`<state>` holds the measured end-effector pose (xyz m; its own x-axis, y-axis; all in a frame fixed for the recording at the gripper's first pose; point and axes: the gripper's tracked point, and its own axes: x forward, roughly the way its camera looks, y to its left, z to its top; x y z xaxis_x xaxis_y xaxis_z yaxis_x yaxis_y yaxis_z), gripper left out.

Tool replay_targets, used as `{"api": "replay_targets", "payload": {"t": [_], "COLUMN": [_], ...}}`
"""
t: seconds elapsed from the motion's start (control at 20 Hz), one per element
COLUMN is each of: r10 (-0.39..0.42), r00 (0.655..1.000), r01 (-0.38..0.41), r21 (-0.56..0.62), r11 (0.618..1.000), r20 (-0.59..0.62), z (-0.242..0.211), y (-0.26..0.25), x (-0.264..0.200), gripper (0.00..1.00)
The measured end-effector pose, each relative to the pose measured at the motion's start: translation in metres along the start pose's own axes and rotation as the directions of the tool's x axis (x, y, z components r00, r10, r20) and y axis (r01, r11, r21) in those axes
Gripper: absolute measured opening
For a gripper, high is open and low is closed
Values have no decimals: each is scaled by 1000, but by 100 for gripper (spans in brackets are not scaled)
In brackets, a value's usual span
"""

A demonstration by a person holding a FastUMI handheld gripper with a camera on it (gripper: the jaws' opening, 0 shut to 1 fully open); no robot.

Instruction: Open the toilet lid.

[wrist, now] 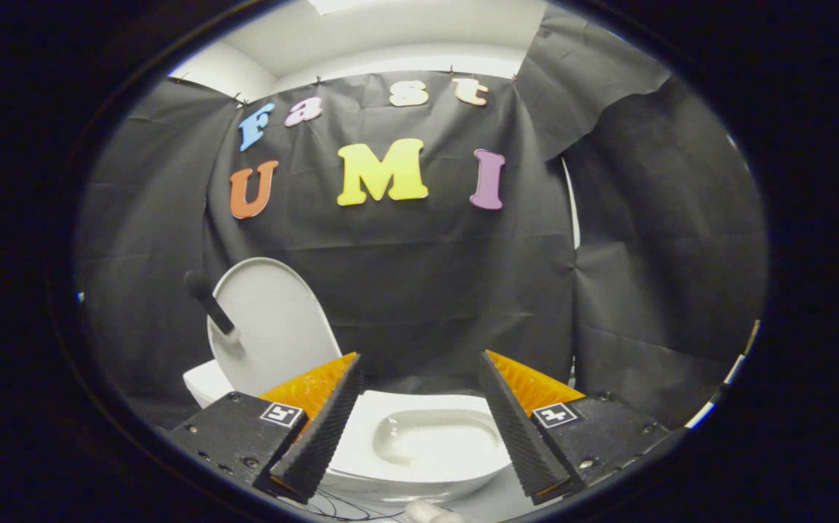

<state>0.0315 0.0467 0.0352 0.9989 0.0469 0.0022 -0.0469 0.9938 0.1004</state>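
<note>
Toilet lid (pixel 274 327) is standing raised, to the far left beyond the fingers. The gripper (pixel 419 421) is hovering with fingers spread wide, gripping nothing; the open white toilet bowl (pixel 426 436) is showing between them.

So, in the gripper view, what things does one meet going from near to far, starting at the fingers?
Open gripper, holding nothing → toilet bowl between the fingers → raised toilet lid, beyond them → black cloth wall.

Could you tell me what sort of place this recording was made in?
Most likely a mock bathroom in a recording booth: a white toilet with its lid raised, and black cloth walls. The gripper hovers with jaws open and empty.
</note>
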Motion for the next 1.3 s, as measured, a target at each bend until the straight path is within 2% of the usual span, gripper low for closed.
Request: {"api": "replay_targets", "payload": {"t": [0.25,0.5,1.3], "r10": [-45,-51,-65], "r00": [999,998,997], "r01": [45,50,63], "r21": [-3,-35,-70], "r11": [999,998,996], "r20": [-14,-38,-32], "z": [-30,-49,-51], "y": [-31,-30,-32], "x": [-9,-9,-6], "gripper": [100,100,100]}}
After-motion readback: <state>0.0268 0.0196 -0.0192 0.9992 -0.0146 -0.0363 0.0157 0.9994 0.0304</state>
